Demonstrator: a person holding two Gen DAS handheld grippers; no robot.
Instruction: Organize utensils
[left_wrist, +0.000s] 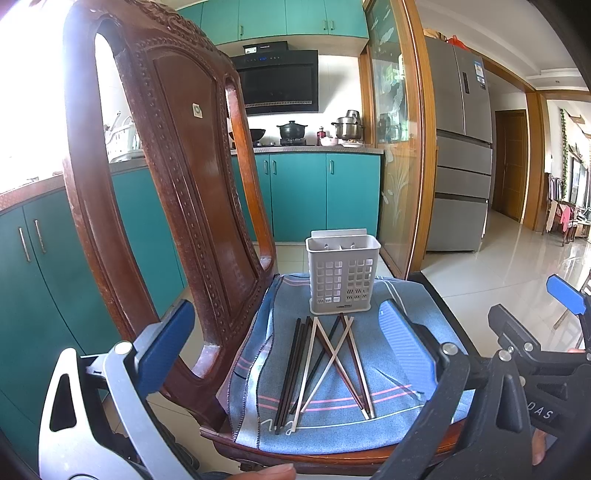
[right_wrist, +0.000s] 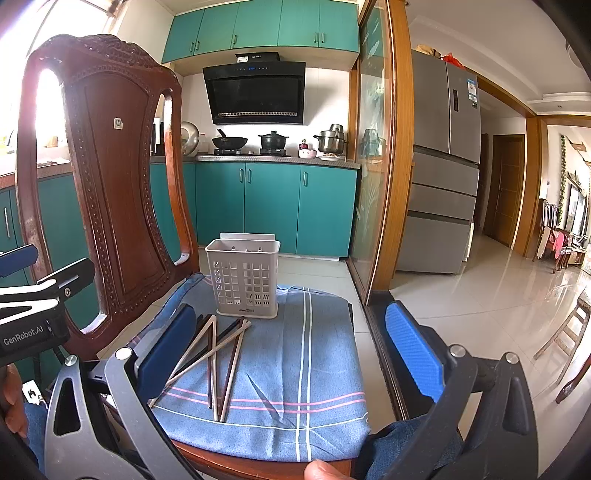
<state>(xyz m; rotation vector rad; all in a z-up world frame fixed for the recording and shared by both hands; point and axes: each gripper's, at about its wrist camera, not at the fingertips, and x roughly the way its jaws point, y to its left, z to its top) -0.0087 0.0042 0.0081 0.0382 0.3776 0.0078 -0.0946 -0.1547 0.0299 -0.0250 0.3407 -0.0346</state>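
Several chopsticks (left_wrist: 325, 365), dark and pale, lie crossed in a loose pile on a blue cloth (left_wrist: 388, 417) over a wooden chair seat. A white perforated utensil holder (left_wrist: 341, 275) stands upright and empty behind them. My left gripper (left_wrist: 288, 347) is open, held above the near end of the pile. In the right wrist view the chopsticks (right_wrist: 221, 362) lie left of centre, the holder (right_wrist: 243, 280) beyond them. My right gripper (right_wrist: 291, 350) is open above the cloth (right_wrist: 314, 406), right of the pile. Neither gripper holds anything.
The carved chair back (left_wrist: 177, 184) rises at the left, close to my left gripper's left finger. The seat's front edge (right_wrist: 258, 469) is near. Teal cabinets (left_wrist: 314, 195), a glass door frame (left_wrist: 417, 147) and a fridge (left_wrist: 461, 147) stand beyond; tiled floor lies to the right.
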